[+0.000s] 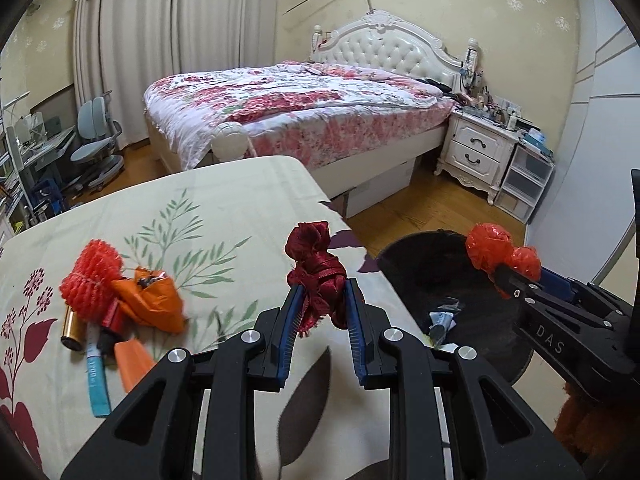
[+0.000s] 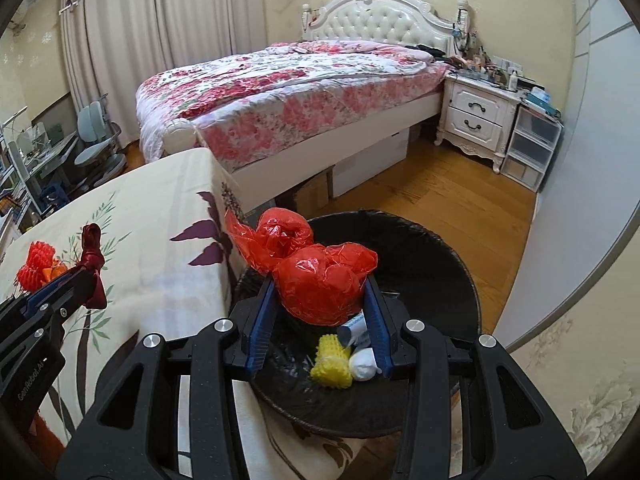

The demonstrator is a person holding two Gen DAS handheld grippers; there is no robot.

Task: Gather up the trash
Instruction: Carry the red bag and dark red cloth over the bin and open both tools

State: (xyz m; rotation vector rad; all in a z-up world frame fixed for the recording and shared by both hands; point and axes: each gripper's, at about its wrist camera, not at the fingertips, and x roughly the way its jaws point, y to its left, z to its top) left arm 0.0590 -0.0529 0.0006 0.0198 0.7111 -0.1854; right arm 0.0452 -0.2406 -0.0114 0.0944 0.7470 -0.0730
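Only our right wrist view shows the bin's [image 2: 440, 264] contents; our left gripper [image 1: 322, 300] clamps maroon ribbon [image 1: 316, 264], our right gripper [image 2: 322, 292] red plastic [image 2: 320, 280].

Crumpled red plastic bag [image 2: 326, 280] above black-lined bin [image 2: 448, 248], dark-red ribbon [image 1: 318, 272] over table

Showing in view: two grippers, one dark red ribbon [image 1: 316, 276], one red plastic wad [image 2: 320, 276], one black-lined bin [image 2: 448, 264], one table [image 1: 224, 208], one bed [image 1: 304, 112], one nightstand [image 1: 476, 148], two desk chairs [image 1: 96, 136].
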